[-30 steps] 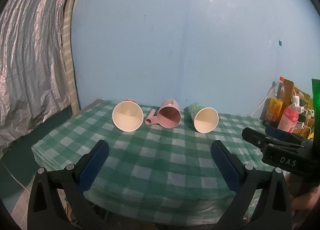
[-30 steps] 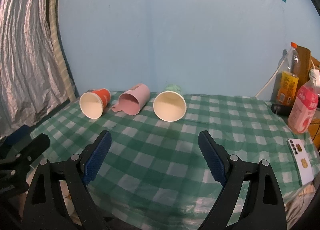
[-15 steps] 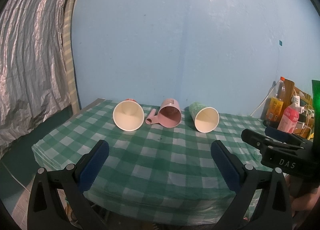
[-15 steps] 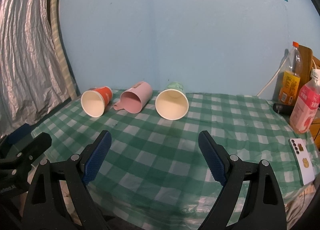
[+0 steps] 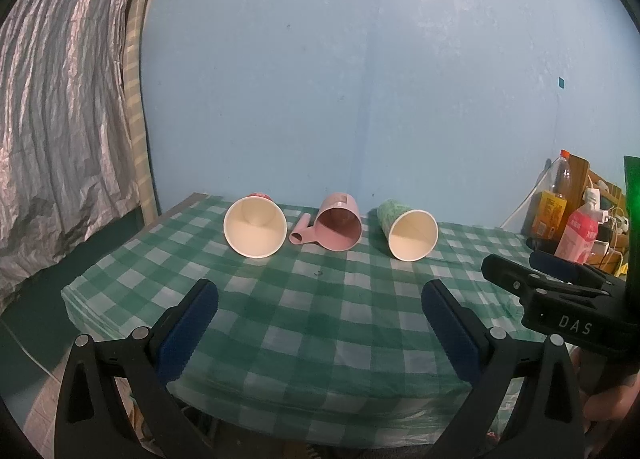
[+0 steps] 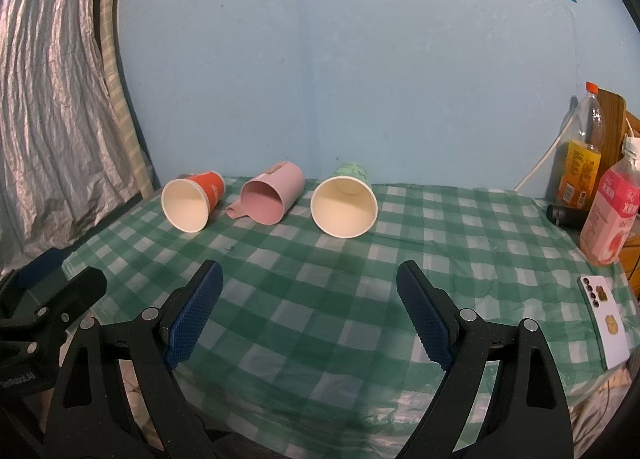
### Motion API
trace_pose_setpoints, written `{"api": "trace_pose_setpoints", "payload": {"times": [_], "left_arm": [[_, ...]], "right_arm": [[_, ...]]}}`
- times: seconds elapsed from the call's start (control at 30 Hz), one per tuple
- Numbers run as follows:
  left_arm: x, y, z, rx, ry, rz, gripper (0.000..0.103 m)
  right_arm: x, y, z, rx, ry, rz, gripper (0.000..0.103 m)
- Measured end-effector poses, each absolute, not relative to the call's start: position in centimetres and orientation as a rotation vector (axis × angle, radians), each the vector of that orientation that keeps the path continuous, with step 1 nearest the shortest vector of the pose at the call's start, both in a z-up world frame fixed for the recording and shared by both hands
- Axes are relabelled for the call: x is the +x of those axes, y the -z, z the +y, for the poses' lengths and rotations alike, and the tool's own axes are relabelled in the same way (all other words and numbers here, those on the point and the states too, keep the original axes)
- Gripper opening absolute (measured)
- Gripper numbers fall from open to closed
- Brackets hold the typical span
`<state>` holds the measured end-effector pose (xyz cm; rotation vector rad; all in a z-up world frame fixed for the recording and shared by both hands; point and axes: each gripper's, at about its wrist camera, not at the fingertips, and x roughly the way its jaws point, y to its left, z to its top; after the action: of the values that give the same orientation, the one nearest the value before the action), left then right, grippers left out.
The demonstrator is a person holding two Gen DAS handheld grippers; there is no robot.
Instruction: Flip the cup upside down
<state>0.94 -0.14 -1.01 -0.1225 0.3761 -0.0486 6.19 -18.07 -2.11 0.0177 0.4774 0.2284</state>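
Three cups lie on their sides on the green checked tablecloth (image 5: 320, 311), mouths toward me: a red paper cup (image 5: 255, 225) (image 6: 193, 204) at left, a pink plastic mug (image 5: 338, 226) (image 6: 272, 198) with its handle to the left in the middle, and a green paper cup (image 5: 407, 229) (image 6: 345, 206) at right. My left gripper (image 5: 320, 319) is open and empty, over the table's near edge. My right gripper (image 6: 310, 315) is open and empty, also short of the cups. The right gripper's body (image 5: 560, 299) shows at the right of the left wrist view.
Bottles stand at the far right: an orange drink (image 6: 580, 163) and a pink one (image 6: 612, 215). A white phone (image 6: 606, 323) lies near the table's right edge. A blue wall is behind the cups; silver foil curtain (image 5: 60, 99) hangs at left.
Both grippers have drawn back and risen slightly; the cups appear a little lower and farther. Nothing on the table has moved.
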Motion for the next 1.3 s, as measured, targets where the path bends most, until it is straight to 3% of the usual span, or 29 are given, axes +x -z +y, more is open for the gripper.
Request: {"api": "trace_pose_setpoints", "payload": {"times": [0.93, 1.3], "left_arm": [[1.2, 0.9, -0.5, -0.12, 0.055, 0.397, 0.103], [5.7, -1.7, -0.6, -0.063, 0.059, 0.473, 0.103]], "right_arm": [[6.5, 2.3, -18.3, 0.02, -0.226, 0.488, 0.088], [8.8, 1.0, -18.6, 0.04, -0.275, 0.542, 0.088]]}}
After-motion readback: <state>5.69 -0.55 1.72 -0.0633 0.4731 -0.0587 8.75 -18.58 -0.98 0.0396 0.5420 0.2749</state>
